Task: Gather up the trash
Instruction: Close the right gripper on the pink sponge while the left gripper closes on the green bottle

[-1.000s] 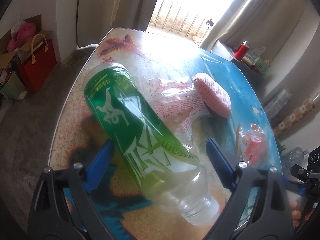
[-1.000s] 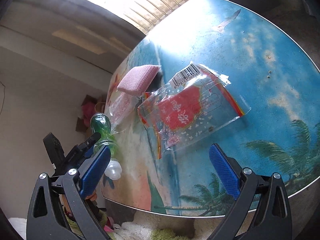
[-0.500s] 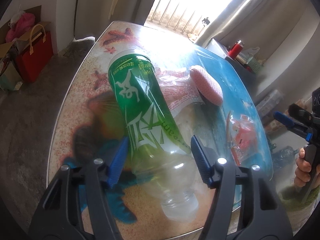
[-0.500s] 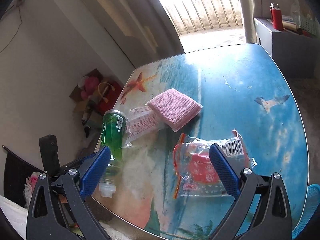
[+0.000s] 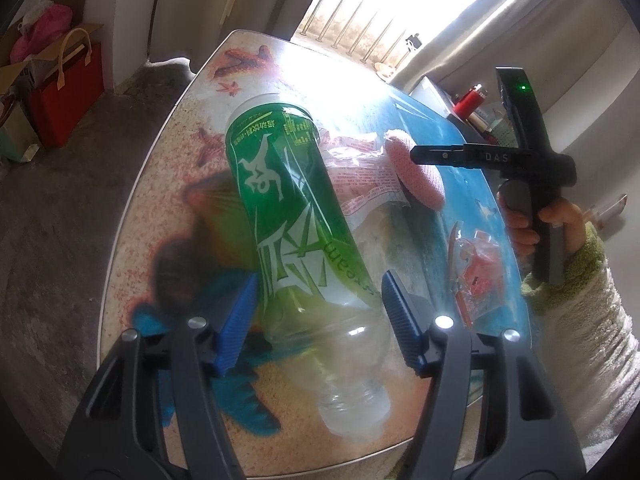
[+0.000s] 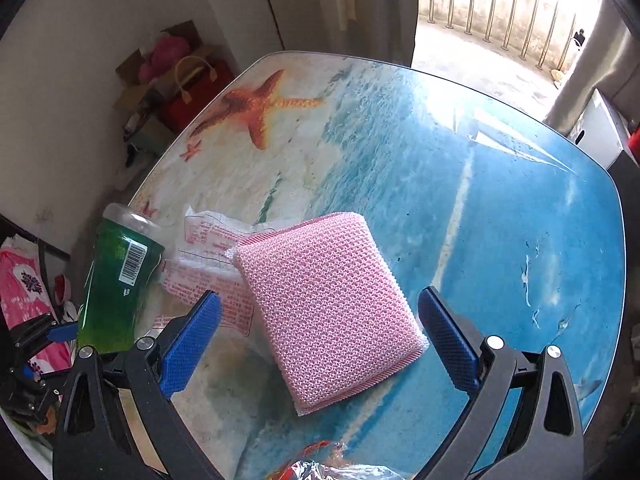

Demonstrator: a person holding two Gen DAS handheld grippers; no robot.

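Note:
A green-labelled clear plastic bottle (image 5: 296, 232) lies on the beach-print table (image 5: 168, 152), neck toward me. My left gripper (image 5: 320, 316) is shut on the bottle, its blue pads against both sides near the shoulder. The bottle also shows in the right wrist view (image 6: 120, 276). A clear wrapper with red print (image 6: 212, 264) lies between the bottle and a pink sponge (image 6: 328, 308). My right gripper (image 6: 320, 344) is open and empty, hovering over the sponge. A red and clear snack wrapper (image 5: 476, 276) lies at the right; its edge (image 6: 320, 466) shows below the right gripper.
The table's near edge is close under both grippers. The right hand and its gripper body (image 5: 532, 184) hang over the table's right side. A red bag (image 5: 68, 96) and boxes stand on the floor at left. A cabinet with a red lighter (image 5: 472, 100) stands beyond the table.
My left gripper closed from wide open onto the bottle's lower body. My right gripper swung up from over the red snack wrapper to above the pink sponge.

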